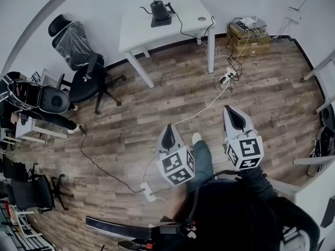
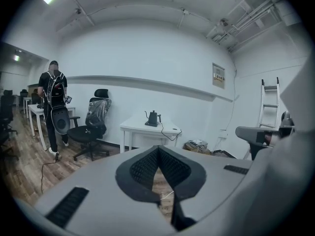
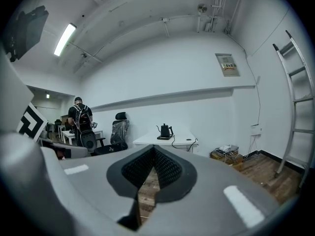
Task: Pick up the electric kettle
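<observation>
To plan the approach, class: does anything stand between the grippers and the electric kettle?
Nothing upright. Only wood floor, with a white cable lying across it, separates the left gripper and right gripper from the electric kettle on its table.

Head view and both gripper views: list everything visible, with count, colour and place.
electric kettle: one, black, on the table
table: one, white, against the far wall
office chair: one, black, back wrapped in plastic, left of the table
bystander: one, dark clothes, backpack, far left
boxes: a stack, brown, right of the table
power strip: one, white, on the floor near the grippers
ladder: one, silver, right wall
left gripper: grey, shut, empty
right gripper: grey, shut, empty
</observation>
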A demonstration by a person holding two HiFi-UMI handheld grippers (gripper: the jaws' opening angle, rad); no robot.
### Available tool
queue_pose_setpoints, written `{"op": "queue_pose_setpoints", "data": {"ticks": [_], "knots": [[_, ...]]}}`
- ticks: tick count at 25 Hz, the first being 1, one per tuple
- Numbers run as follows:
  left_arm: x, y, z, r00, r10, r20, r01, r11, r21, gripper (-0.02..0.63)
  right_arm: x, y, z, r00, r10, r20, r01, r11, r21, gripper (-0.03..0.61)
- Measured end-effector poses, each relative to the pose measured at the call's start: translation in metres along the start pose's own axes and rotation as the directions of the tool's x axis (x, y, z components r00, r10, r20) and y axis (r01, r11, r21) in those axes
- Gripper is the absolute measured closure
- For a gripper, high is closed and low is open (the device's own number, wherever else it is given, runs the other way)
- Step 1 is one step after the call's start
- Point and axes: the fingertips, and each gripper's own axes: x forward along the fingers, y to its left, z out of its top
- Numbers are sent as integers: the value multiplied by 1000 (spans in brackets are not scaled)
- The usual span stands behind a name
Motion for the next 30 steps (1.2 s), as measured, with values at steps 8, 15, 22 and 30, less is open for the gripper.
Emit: {"op": "queue_pose_setpoints", "data": {"ticks": [8,15,22,30], "knots": [[106,19,50,999,-21,34,21,1000,14,614,111,-18,22,999,-13,29,14,1000,-5,577],[200,47,106,998,-45,39,44,998,38,614,219,-19,53,999,-30,37,30,1000,0,577],[265,71,142,996,-73,51,70,996,46,614,296,-16,70,998,-35,54,35,999,0,577],[319,76,146,995,-95,18,94,995,39,614,346,-27,67,998,-64,29,64,998,-3,577]]}}
